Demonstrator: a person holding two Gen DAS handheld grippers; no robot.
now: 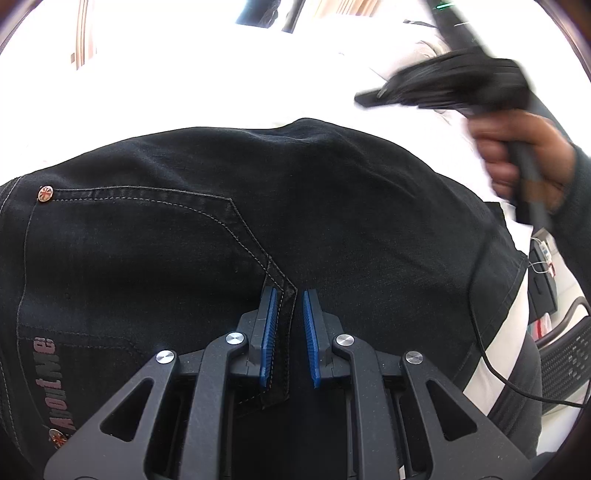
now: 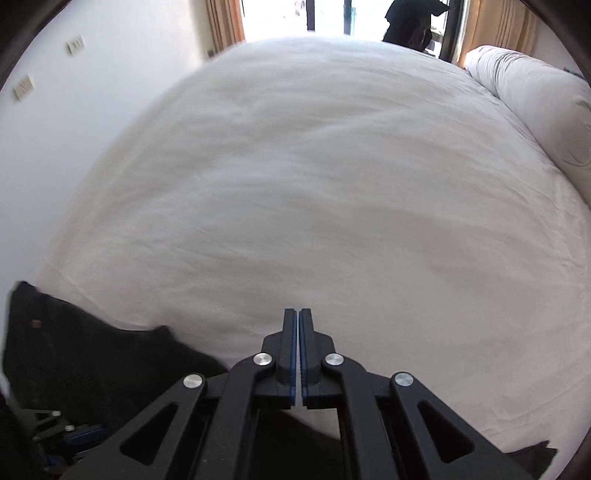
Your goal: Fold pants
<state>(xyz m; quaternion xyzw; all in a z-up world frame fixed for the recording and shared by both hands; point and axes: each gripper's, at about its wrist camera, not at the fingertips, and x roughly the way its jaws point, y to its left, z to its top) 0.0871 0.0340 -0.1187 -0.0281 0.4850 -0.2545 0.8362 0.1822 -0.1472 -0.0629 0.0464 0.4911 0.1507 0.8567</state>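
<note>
Black jeans (image 1: 192, 236) with a stitched back pocket and copper rivets lie spread on the white bed (image 1: 184, 81). My left gripper (image 1: 289, 295) sits low over the jeans with its blue pads a little apart around a stitched seam edge. My right gripper (image 2: 297, 314) is shut and empty, raised above the white bed sheet (image 2: 295, 184). It shows blurred in the left wrist view (image 1: 454, 85), held by a hand at the upper right. The jeans show in the right wrist view (image 2: 85, 354) at the lower left, with the left gripper (image 2: 70, 432) on them.
A rolled white duvet or pillow (image 2: 535, 103) lies along the bed's right side. A window with curtains (image 2: 332, 18) stands beyond the bed. A wall with switches (image 2: 44, 110) is on the left. A black mesh chair (image 1: 565, 350) and a cable (image 1: 491, 362) are at the right.
</note>
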